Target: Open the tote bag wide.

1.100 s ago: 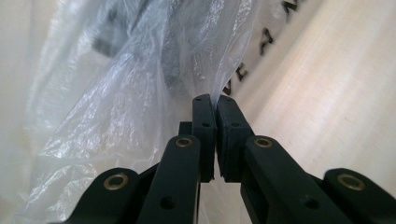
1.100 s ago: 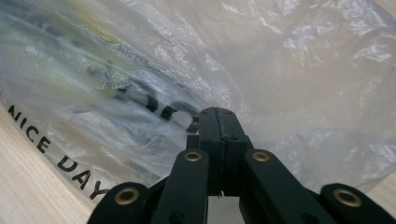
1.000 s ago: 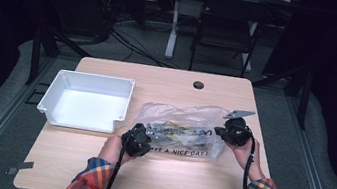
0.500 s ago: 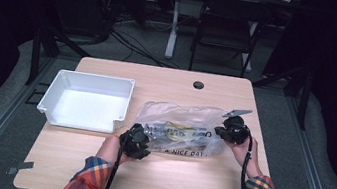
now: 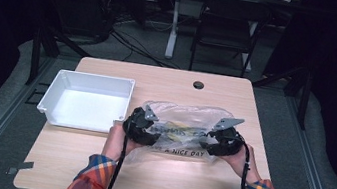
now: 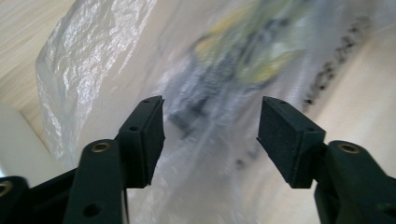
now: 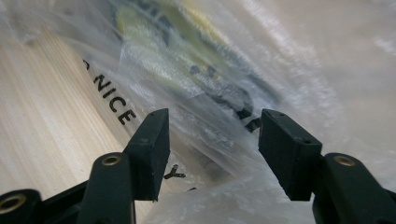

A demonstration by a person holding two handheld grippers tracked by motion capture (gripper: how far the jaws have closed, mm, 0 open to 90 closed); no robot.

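Note:
A clear plastic bag [image 5: 183,122] printed "NICE DAY", with yellow and dark things inside, lies flat on the wooden table [image 5: 154,178]. My left gripper [image 5: 150,131] sits at the bag's left end. Its jaws have just been opening and now stand apart, with the crinkled bag [image 6: 224,60] beyond the left gripper [image 6: 210,135] and the pads [image 6: 148,135] off the film. My right gripper [image 5: 207,143] is at the bag's right end. Its jaws have also just been opening. Bag film [image 7: 196,60] lies under the right gripper [image 7: 212,144], and the pads [image 7: 154,149] do not press it.
An empty white tray [image 5: 50,102] stands left of the bag, close to my left gripper. A dark cable hole [image 5: 198,85] sits near the table's far edge. A folding chair [image 5: 227,27] and a desk leg stand beyond the table.
Both grippers went from shut on the bag's ends to open. The right one slid inward along the bag and the left one lifted slightly. The bag has settled flatter.

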